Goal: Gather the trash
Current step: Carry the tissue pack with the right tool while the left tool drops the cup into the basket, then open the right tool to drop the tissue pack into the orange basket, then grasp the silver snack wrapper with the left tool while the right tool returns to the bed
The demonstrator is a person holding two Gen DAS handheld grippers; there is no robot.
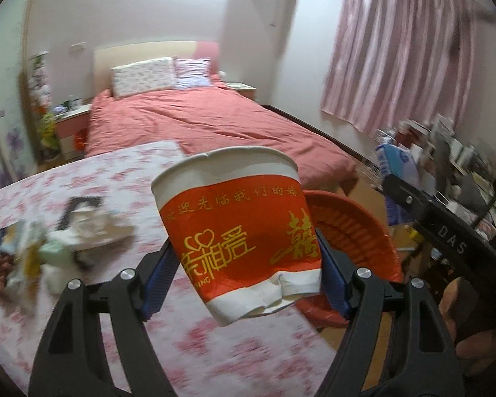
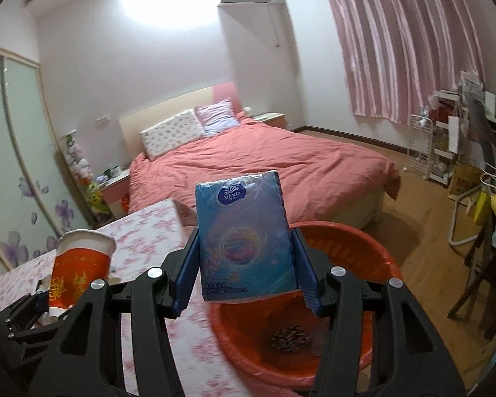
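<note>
On the far left of the left wrist view we see a blurred heap of wrappers and crumpled paper [image 1: 46, 251] lying on the table [image 1: 122, 182], which wears a pink floral cloth. Next to the right, our left gripper [image 1: 246, 278] is clamped on a dented red-and-white paper cup [image 1: 238, 231]; its blue pads [image 1: 158, 281] press the cup's lower sides, and the cup leans with its open mouth up and away from us, lifted off the cloth. Just behind and right of the cup sits a red plastic basin [image 1: 357, 231], beyond the table's edge.

In the right wrist view, the same cup [image 2: 79, 264] shows at the left, over the table [image 2: 155, 231]. Toward the middle, our right gripper [image 2: 246, 271] is closed on a blue Vinda tissue pack [image 2: 244, 231], held upright between its blue pads [image 2: 188, 274]. The pack hangs over the near rim of the basin [image 2: 380, 258], which stands just beside the table's right edge. Inside the basin lies a small dark clump of scraps [image 2: 291, 335]; we cannot tell what they are. A bed [image 2: 264, 162] with a salmon cover fills the room behind.
</note>
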